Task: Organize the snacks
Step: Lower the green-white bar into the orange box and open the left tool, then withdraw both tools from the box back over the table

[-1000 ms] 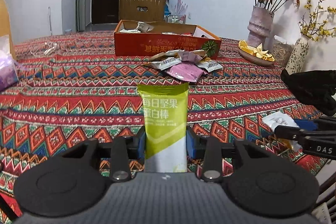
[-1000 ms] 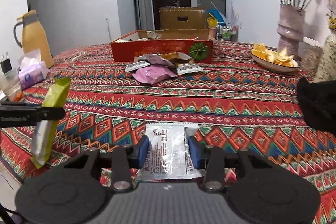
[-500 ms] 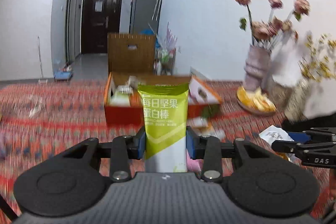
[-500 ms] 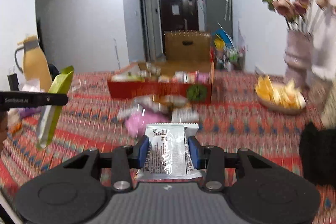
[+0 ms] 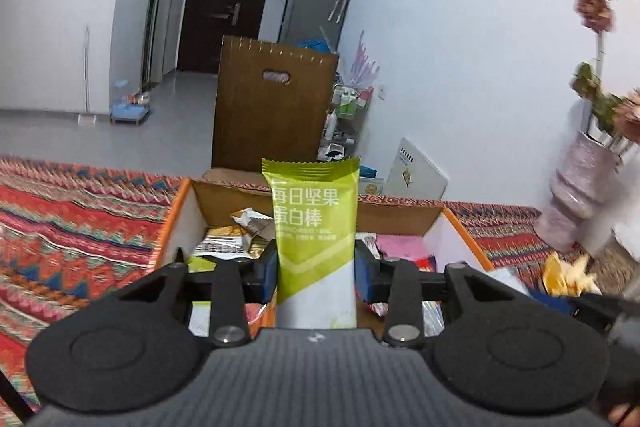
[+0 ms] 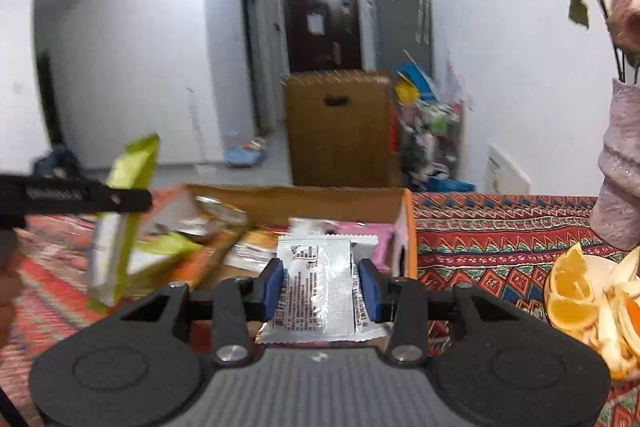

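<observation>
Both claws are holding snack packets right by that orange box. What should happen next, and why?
Probably lower a little and open. The left gripper holds the green bar and the right gripper the silver packet, both at the open orange box, which holds other snacks.

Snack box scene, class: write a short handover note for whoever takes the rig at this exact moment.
Left claw: shut on the green bar, held upright above the orange snack box.
Right claw: shut on the silver packet, at the box's right end.
Done: several snacks already lie inside the box.
Left: release both packets into the box; likely then check the table for any remaining snacks, which are out of view here.
</observation>
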`<move>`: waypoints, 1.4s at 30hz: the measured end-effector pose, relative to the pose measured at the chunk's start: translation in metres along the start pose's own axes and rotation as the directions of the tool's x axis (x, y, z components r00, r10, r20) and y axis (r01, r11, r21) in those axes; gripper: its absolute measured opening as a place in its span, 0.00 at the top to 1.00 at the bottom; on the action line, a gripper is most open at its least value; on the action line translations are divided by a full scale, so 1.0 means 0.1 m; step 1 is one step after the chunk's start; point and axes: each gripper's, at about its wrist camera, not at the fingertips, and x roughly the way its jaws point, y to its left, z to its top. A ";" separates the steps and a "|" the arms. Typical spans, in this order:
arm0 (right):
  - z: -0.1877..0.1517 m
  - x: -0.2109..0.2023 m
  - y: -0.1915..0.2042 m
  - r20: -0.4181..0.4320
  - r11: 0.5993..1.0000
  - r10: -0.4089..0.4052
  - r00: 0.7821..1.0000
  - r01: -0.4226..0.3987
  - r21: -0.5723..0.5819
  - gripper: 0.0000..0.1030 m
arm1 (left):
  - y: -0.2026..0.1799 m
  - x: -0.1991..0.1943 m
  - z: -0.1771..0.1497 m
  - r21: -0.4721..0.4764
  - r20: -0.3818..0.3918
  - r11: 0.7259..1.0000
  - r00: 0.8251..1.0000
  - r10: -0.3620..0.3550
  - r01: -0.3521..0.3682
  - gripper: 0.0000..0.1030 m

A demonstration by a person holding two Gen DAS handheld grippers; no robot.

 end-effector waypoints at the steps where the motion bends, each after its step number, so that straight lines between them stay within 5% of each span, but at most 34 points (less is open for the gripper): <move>1: -0.01 0.15 0.06 -0.020 0.998 -0.045 0.999 0.044 -0.045 0.61 | 0.02 0.14 0.00 -0.009 -0.020 1.000 1.000 -0.003 0.003 0.64; 6: -0.12 0.56 0.24 -0.072 0.964 -0.190 0.979 0.172 -0.204 0.60 | 0.09 0.64 -0.15 -0.027 -0.116 0.999 0.993 0.015 -0.018 0.62; 11: -0.11 0.59 0.15 -0.104 0.985 -0.121 0.987 0.106 -0.138 0.58 | 0.10 0.73 -0.23 0.003 -0.154 1.000 0.988 -0.016 0.016 0.51; 14: -0.08 0.55 0.14 -0.098 0.988 -0.102 0.990 0.089 -0.128 0.44 | 0.16 0.64 -0.19 -0.004 -0.131 1.000 0.991 -0.016 0.015 0.41; 18: 0.03 0.36 0.11 -0.051 0.996 -0.041 0.998 0.037 -0.077 0.43 | 0.13 0.44 -0.08 0.013 -0.079 1.000 0.997 -0.007 0.008 0.37; 23: 0.19 -0.05 0.02 0.039 0.999 -0.021 0.999 0.022 -0.026 0.44 | 0.11 -0.03 0.05 0.012 -0.009 1.000 1.000 -0.017 0.017 0.31; 29: 0.28 -0.72 -0.06 0.105 1.000 0.021 0.994 -0.019 -0.014 0.44 | 0.02 -0.87 -0.04 0.134 0.050 0.991 0.999 -0.018 0.011 0.19; 35: 0.13 -1.43 -0.03 0.132 0.999 0.044 0.990 -0.040 -0.034 0.42 | -0.04 -1.79 -0.44 0.192 0.099 0.981 0.995 -0.009 -0.011 0.12; 42: -0.49 -2.23 0.09 0.111 0.998 0.042 0.993 -0.036 -0.054 0.32 | -0.20 -2.72 -1.16 0.208 0.131 0.978 0.991 -0.002 -0.025 0.04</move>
